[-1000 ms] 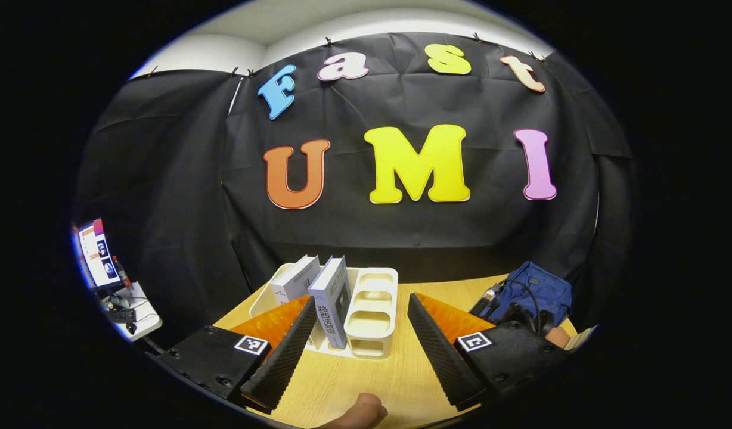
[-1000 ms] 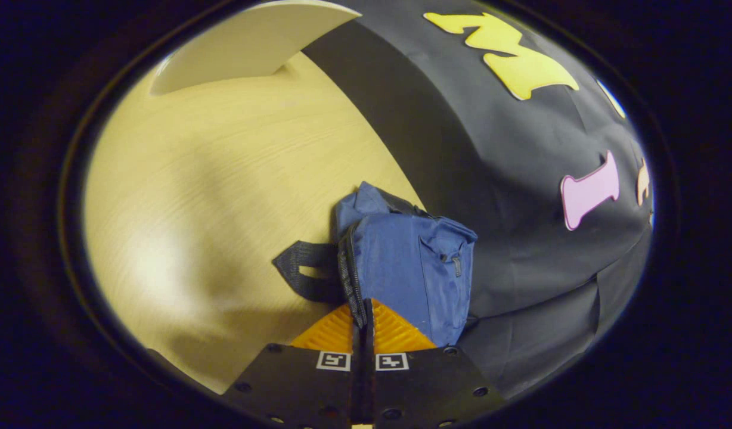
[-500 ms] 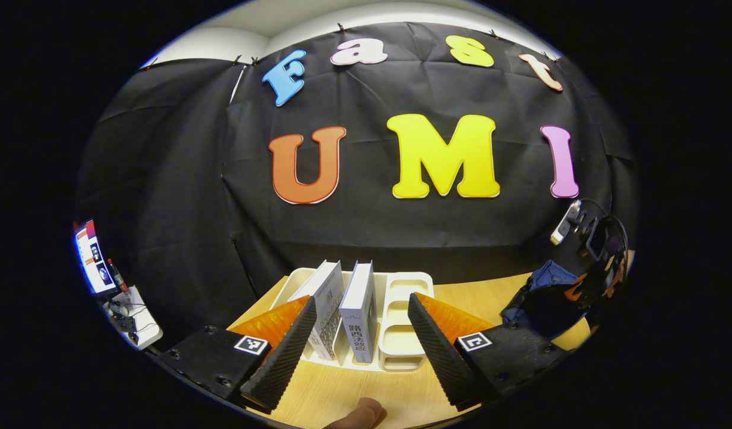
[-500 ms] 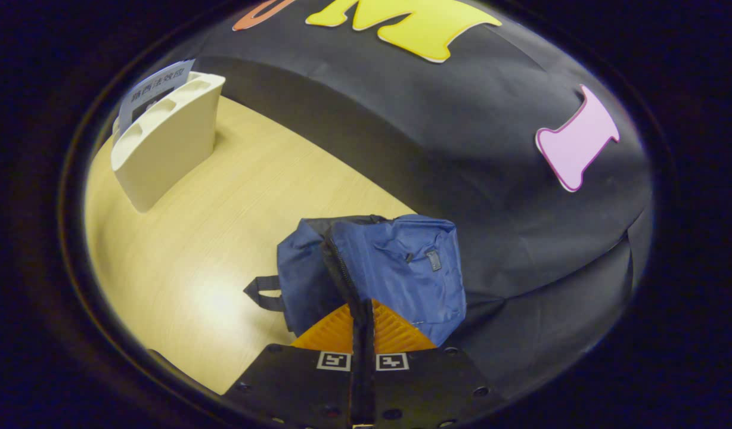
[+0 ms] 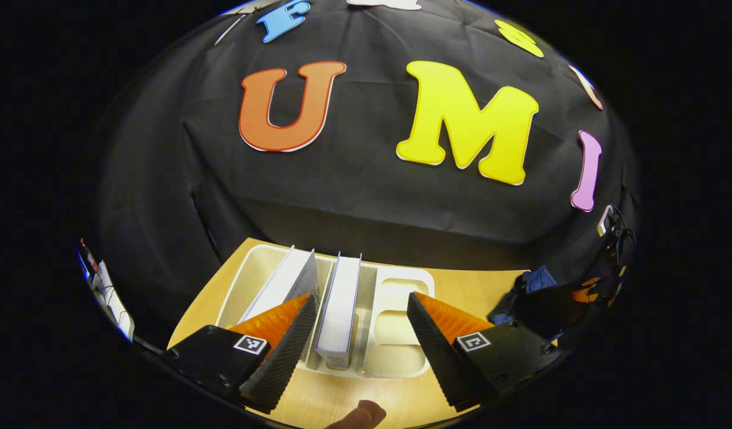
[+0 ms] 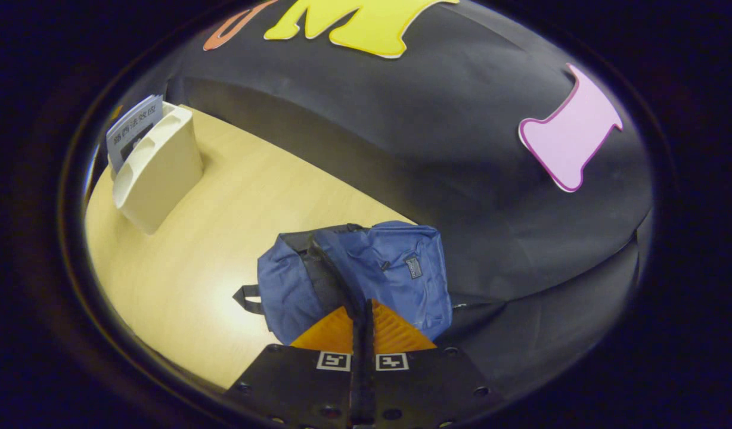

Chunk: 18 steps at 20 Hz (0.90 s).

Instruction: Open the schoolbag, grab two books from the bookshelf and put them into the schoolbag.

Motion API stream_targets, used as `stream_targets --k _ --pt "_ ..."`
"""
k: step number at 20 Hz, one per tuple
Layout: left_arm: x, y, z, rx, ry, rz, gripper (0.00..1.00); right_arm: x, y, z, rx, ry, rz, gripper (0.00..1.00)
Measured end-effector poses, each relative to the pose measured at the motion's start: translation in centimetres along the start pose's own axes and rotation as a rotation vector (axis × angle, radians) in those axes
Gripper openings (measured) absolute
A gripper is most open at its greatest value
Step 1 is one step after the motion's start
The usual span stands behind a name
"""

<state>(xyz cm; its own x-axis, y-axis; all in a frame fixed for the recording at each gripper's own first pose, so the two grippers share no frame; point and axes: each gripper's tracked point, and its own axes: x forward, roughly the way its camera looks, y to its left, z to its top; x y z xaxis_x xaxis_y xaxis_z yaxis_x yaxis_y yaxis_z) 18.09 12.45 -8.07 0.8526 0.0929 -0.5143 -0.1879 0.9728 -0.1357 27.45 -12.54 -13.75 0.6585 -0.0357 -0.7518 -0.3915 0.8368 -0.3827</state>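
Wood-grain counter runs under both hand-held grippers. Left gripper view, near to far: a fingertip of the holding hand shows at the bottom edge. Left hand-held gripper is spread wide, nothing between the fingers, poised above the near end of the cream bookshelf. The upright book stands in the gap between the two fingers, closer to the left one, not touched by either as far as can be told. The leaning book tilts leftward in the next slot; its near end is hidden behind the left finger. The rack's rightmost slots hold nothing. Beyond the right finger, at the counter's right end, the blue schoolbag is partly visible, with a dark rig above it that looks like the other gripper.

Right gripper view, near to far: right hand-held gripper is pressed together, pinching the schoolbag along its dark zipper seam. The bag sits directly ahead of the fingertips on the counter, against the black cloth wall, a black strap loop sticking out at its left. Well apart, at the far left, stands the bookshelf with a book rising from it.
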Motion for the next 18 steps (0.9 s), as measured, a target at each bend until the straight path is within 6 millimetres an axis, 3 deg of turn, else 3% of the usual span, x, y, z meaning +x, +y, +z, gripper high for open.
stream_targets --k 3,7,11,14,15,17,18 --pt "2.9 0.9 -0.3 0.027 0.129 0.013 0.98 -0.5 -1.6 1.0 0.004 -0.017 0.006 0.01" --pt "4.7 1.2 -2.1 0.074 0.286 0.018 0.97 -0.3 -3.1 1.7 0.0 -0.031 0.008 0.01" --pt "6.4 1.6 -5.5 0.112 0.499 0.017 0.97 -0.3 -4.0 2.1 0.022 -0.044 0.016 0.01" --pt "7.8 2.7 -6.9 0.119 0.612 0.04 0.82 -0.3 -4.0 1.8 0.014 -0.051 0.035 0.01" --pt "7.8 2.8 -7.8 0.109 0.657 0.054 0.72 -0.4 -4.0 1.8 0.02 -0.052 0.042 0.01" --pt "8.1 3.5 -8.8 0.112 0.724 0.085 0.63 -0.4 -4.1 1.8 0.032 -0.056 0.048 0.01" --pt "8.3 3.5 -9.0 0.105 0.738 0.08 0.65 -0.5 -4.2 1.6 0.035 -0.056 0.05 0.01"
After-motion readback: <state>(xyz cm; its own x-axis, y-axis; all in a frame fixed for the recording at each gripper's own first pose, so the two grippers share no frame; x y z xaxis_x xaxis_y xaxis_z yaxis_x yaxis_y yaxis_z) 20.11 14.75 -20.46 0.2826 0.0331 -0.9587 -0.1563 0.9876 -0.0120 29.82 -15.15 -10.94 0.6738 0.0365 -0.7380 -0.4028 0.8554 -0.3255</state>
